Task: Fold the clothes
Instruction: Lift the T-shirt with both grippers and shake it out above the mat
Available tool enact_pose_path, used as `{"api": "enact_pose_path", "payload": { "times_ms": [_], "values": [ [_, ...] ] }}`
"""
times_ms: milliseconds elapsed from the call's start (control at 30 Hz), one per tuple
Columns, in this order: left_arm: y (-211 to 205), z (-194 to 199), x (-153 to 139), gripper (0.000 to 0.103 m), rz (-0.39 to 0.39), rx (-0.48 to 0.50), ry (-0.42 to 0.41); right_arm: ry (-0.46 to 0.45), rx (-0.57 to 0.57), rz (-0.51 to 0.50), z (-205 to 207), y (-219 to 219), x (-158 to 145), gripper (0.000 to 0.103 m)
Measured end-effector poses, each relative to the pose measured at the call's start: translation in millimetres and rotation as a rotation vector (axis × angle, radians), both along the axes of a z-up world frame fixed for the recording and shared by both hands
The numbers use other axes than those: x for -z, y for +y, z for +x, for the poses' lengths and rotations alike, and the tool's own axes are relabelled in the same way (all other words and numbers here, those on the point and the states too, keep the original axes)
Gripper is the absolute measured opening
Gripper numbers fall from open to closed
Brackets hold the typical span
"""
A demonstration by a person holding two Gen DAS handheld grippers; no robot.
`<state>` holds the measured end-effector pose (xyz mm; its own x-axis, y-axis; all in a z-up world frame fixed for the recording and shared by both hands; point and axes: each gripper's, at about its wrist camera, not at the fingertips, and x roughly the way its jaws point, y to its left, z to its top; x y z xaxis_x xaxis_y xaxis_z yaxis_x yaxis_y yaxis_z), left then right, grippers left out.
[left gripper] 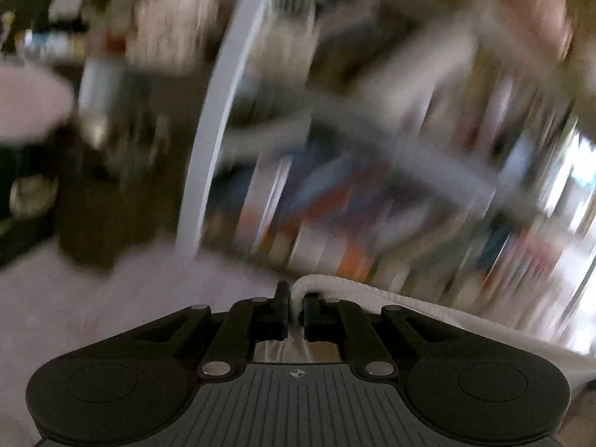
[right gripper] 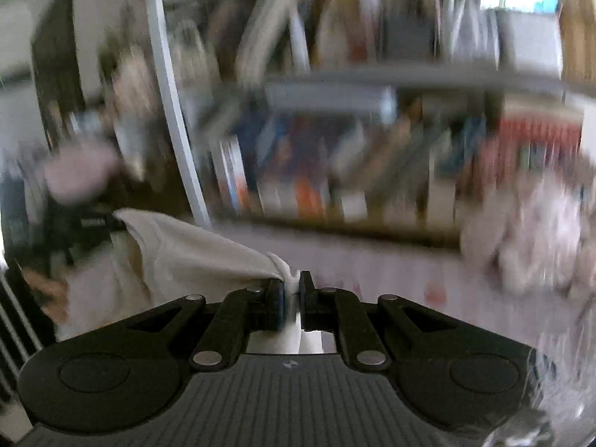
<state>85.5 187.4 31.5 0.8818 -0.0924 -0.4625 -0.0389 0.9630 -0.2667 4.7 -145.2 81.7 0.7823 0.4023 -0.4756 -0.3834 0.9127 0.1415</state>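
Note:
My left gripper [left gripper: 296,307] is shut on the ribbed edge of a white garment [left gripper: 428,316], which trails off to the right and down. My right gripper [right gripper: 292,292] is shut on another bunched part of the same white garment [right gripper: 193,249], which stretches left toward the other gripper [right gripper: 85,223], seen blurred at the left of the right wrist view. The cloth hangs taut between the two grippers, lifted above a pale pinkish surface [left gripper: 111,298]. Both views are heavily motion-blurred.
A bookshelf full of books [right gripper: 335,171] with a white upright post [left gripper: 212,130] fills the background. A heap of pale clothes [right gripper: 529,231] lies at the right on the pinkish surface [right gripper: 372,268]. Dark furniture [left gripper: 93,205] stands at the left.

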Motion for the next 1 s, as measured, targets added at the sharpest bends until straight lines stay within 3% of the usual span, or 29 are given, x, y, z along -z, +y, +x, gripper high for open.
{"api": "enact_pose_path", "payload": {
  "times_ms": [100,300,367,433,467,500,533,600,733,1000],
  "values": [
    [-8.5,27.8,13.7,0.006,0.051,0.044,0.053,0.058,0.007,-0.050,23.1,0.6,27.8,0.007],
    [-26.7,105.1,7.4,0.007,0.108,0.139,0.075,0.087,0.081,-0.073,108.2,-10.1,30.5,0.007],
    [-32.7,124.1,13.2,0.016,0.121,0.187,0.142,0.107,0.136,-0.121,140.7,-10.1,38.1,0.008],
    [-36.1,135.0,18.6,0.039,0.161,0.198,0.218,0.134,0.168,-0.160,158.7,-11.1,48.2,0.012],
    [-37.8,140.3,21.3,0.046,0.182,0.203,0.256,0.151,0.173,-0.175,160.7,-12.2,54.6,0.023],
    [-33.9,133.6,22.8,0.059,0.192,0.200,0.257,0.168,0.177,-0.190,162.6,-13.2,60.9,0.031],
    [-28.9,124.8,24.1,0.066,0.201,0.195,0.251,0.185,0.182,-0.205,164.6,-14.2,67.3,0.043],
    [-18.9,107.1,26.6,0.072,0.217,0.186,0.239,0.219,0.191,-0.235,168.5,-16.2,80.0,0.045],
    [11.4,56.5,31.0,0.072,0.205,0.157,0.219,0.281,0.204,-0.185,146.4,-25.0,91.5,0.047],
    [17.5,-28.3,44.3,0.072,0.322,0.189,0.232,0.300,0.117,-0.157,78.7,11.9,93.7,0.048]
  ]
}}
